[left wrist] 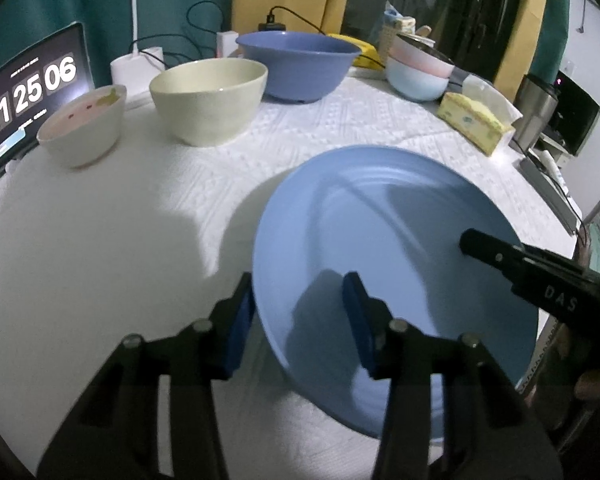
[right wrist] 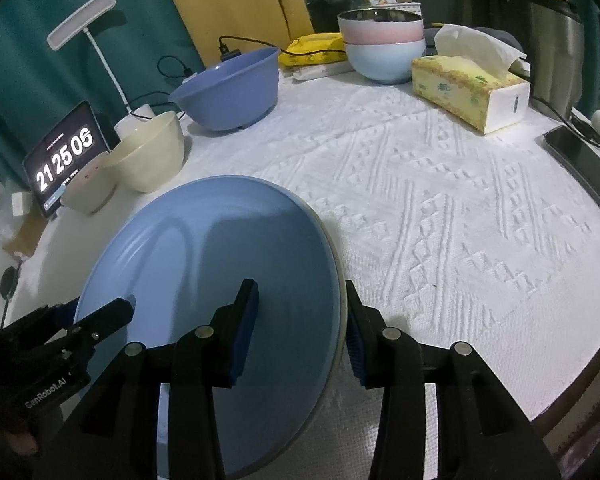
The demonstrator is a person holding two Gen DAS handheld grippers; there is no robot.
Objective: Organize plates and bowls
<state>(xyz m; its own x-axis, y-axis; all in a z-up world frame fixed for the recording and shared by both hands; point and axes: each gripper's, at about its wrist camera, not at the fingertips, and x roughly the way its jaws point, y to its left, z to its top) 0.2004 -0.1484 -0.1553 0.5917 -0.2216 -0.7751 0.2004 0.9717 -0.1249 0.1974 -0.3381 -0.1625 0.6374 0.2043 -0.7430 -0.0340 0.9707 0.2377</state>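
Note:
A light blue plate [left wrist: 400, 216] [right wrist: 204, 248] lies on the white cloth close in front of me. My left gripper [left wrist: 298, 280] straddles its left rim, one blue pad outside the rim and one over the plate's inside, with a gap showing, so it is open. Over the opposite rim my right gripper [right wrist: 300, 286] stands the same way, open, its outer pad close against the edge. Farther back stand a cream bowl [left wrist: 208, 100] [right wrist: 148, 156], a small white bowl [left wrist: 84, 128] and a large dark blue bowl [left wrist: 300, 64]. A pink bowl sits stacked in a pale blue bowl [right wrist: 384, 60].
A yellow tissue box [right wrist: 468, 92] and a phone [right wrist: 580, 148] lie at the right of the table. At the far left are a tablet showing a clock [left wrist: 32, 92], a desk lamp [right wrist: 80, 16] and cables. The table's edge curves round on the right.

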